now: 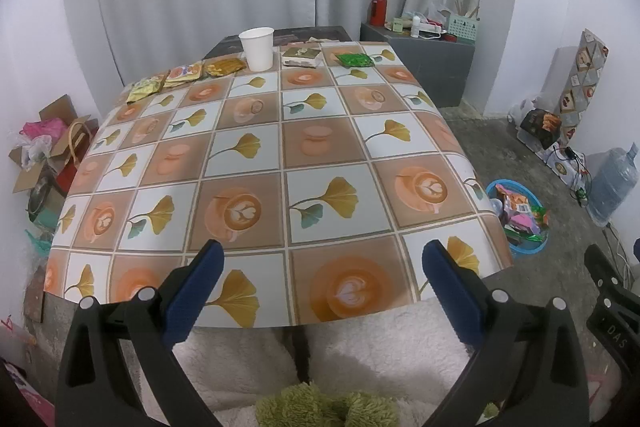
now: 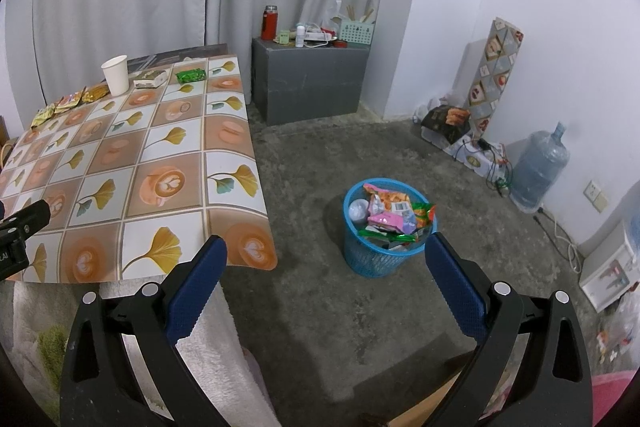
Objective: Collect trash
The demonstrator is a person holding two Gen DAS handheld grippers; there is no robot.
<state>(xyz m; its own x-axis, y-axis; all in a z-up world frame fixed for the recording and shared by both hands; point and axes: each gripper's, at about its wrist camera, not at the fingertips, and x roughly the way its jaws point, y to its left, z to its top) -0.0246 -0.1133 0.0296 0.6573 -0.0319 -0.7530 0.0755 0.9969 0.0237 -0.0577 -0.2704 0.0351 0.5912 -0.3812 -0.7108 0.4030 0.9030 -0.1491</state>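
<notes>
The left gripper (image 1: 322, 259) hovers over the near edge of the table (image 1: 280, 155), its blue-padded fingers (image 1: 196, 291) spread wide apart with nothing between them. The right gripper (image 2: 326, 255) is likewise spread wide and empty, held over the bare concrete floor just off the table's near right corner.

The table wears a tiled cloth of coffee cups and ginkgo leaves. All the trash sits in a loose row along its far edge. From left to right: a yellow-green wrapper (image 1: 145, 90), an orange-and-white wrapper (image 1: 184, 71) and a gold wrapper (image 1: 224, 66), the three overlapping or touching, their long axes running roughly along the far edge and angling slightly nearer at the left. Then a white paper cup (image 1: 257, 47) stands upright, mouth up, just right of the gold wrapper. Further right lies a flat small packet (image 1: 302, 57) (its print is too small to read), and beyond it a green wrapper (image 1: 355, 59), long axis left to right.

On the floor to the right of the table, well apart from that row, stands a blue mesh basket (image 2: 362, 255), upright and heaped with coloured wrappers. The right gripper's right finger overlaps the basket's rim in its own view.
</notes>
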